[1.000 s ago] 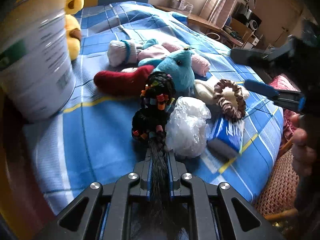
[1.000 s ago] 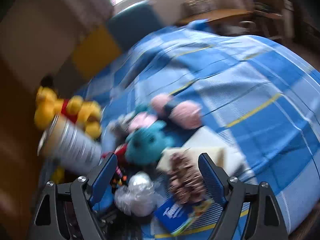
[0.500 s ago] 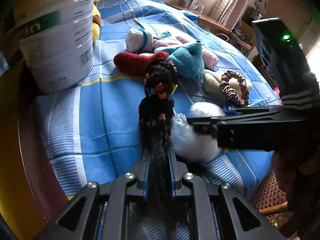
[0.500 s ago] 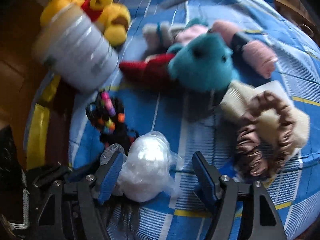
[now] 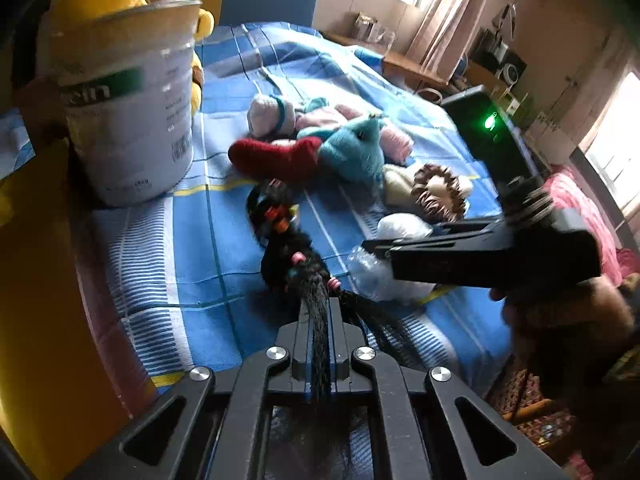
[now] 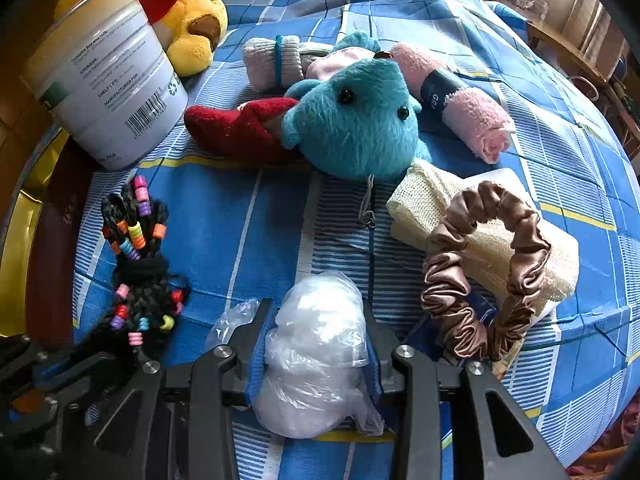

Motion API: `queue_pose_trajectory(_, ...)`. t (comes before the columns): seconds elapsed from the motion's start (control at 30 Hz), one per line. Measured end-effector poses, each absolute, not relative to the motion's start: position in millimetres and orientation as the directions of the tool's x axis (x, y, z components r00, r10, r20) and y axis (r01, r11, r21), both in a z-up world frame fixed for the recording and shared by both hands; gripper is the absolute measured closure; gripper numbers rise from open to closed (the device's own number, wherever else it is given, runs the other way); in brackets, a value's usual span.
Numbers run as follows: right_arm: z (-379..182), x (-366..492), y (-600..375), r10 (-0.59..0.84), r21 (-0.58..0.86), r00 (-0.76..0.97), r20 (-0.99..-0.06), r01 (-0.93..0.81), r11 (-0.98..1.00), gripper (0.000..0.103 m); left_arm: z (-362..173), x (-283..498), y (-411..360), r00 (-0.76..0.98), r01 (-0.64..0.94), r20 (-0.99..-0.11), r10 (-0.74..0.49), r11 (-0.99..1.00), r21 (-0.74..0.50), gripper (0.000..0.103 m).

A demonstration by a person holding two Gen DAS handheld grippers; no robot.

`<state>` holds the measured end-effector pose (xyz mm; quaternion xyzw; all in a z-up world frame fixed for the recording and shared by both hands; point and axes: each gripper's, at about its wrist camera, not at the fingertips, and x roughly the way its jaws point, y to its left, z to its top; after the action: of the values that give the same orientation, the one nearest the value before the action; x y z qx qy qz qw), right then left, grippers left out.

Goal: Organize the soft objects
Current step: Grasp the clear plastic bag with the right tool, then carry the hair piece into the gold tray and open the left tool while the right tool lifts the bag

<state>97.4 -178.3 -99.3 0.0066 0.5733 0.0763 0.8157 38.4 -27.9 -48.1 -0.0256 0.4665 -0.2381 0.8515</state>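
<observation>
A black braided hair piece with coloured beads (image 5: 280, 232) trails across the blue plaid bed sheet (image 5: 192, 248). My left gripper (image 5: 316, 304) is shut on its loose strands, the jaws squeezed tight. The same hair piece (image 6: 138, 264) lies at the lower left of the right wrist view. A clear plastic bag of white stuffing (image 6: 316, 352) sits between the fingers of my right gripper (image 6: 316, 308), whose jaws are closing and pressing on both its sides. From the left wrist view that bag (image 5: 372, 276) shows under the right gripper (image 5: 370, 246).
A white tin (image 6: 104, 80) stands at the far left with a yellow plush bear (image 6: 192, 20) behind it. A teal plush (image 6: 352, 120), red sock (image 6: 236, 128), pink rolled towel (image 6: 476, 120), cream cloth (image 6: 432, 208) and brown scrunchie (image 6: 480, 272) lie around.
My right gripper dropped from above the bed onto the plastic bag and closed on it. My left gripper drew back a little, still holding the hair piece.
</observation>
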Motion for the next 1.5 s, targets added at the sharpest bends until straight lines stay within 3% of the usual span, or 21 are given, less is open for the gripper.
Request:
queue_pose_trajectory(0.57,-98,94,-165,0.103,0.054,0.342,-0.934,-0.150,0.987,0.065,21,17,30,0.593,0.349,-0.655,-0.469,0.882,-0.315,0.098)
queue_pose_trajectory(0.93,-98,89,-156,0.089,0.036,0.347,-0.933,-0.156,0.987,0.064,29,41,126,0.696,0.144,-0.657,-0.290,0.953,-0.268,0.098)
queue_pose_trajectory(1.2,-97,86,-149,0.068,0.009,0.359,-0.931,-0.164,0.986,0.065,-21,110,160,0.655,0.028,-0.740,-0.154,0.983,-0.180,0.097)
queue_pose_trajectory(1.3,-94,84,-141,0.041,-0.030,0.380,-0.924,-0.177,0.984,0.068,-39,126,175,0.618,-0.029,-0.771,-0.152,0.976,-0.216,0.090)
queue_pose_trajectory(1.43,-75,80,-135,0.079,0.001,0.426,-0.901,-0.182,0.983,0.069,-42,120,189,0.627,-0.067,-0.766,-0.143,0.969,-0.236,0.052)
queue_pose_trajectory(1.5,-53,82,-134,0.111,0.027,0.466,-0.878,-0.182,0.983,0.069,-40,112,195,0.634,-0.073,-0.761,-0.136,0.969,-0.234,0.049)
